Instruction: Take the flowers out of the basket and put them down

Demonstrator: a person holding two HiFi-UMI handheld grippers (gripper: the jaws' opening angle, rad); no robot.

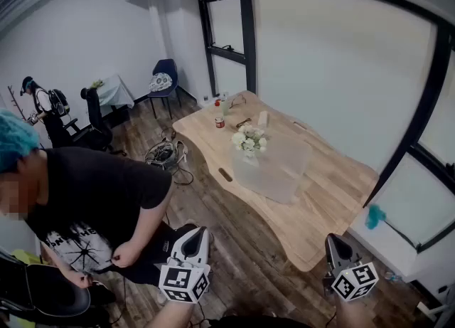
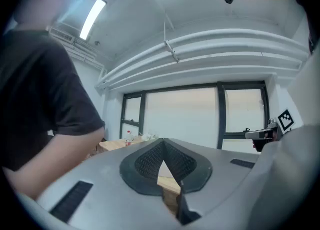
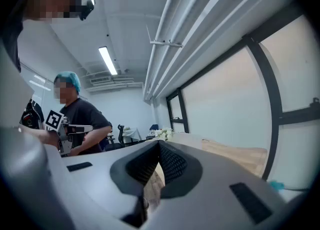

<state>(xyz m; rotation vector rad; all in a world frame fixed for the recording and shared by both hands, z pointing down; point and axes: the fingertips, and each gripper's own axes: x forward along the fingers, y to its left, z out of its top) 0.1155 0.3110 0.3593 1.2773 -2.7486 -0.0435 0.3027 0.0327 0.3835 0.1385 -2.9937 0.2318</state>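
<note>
White flowers (image 1: 249, 140) stand in a translucent basket (image 1: 274, 170) in the middle of the wooden table (image 1: 327, 205). Both grippers are held low and well short of the table's near end, touching nothing. In the head view my left gripper (image 1: 193, 242) is at the bottom centre and my right gripper (image 1: 338, 247) at the bottom right. The left gripper (image 2: 162, 146) has its jaws met at the tips, with nothing between them. So does the right gripper (image 3: 159, 144), and the flowers (image 3: 162, 133) show small and far beyond it.
A person in a black T-shirt (image 1: 92, 198) stands close on my left. A red can (image 1: 220, 122), a cup (image 1: 263, 118) and small items sit at the table's far end. Cables (image 1: 165, 153) lie on the floor, chairs (image 1: 165, 81) stand beyond. Windows line the right wall.
</note>
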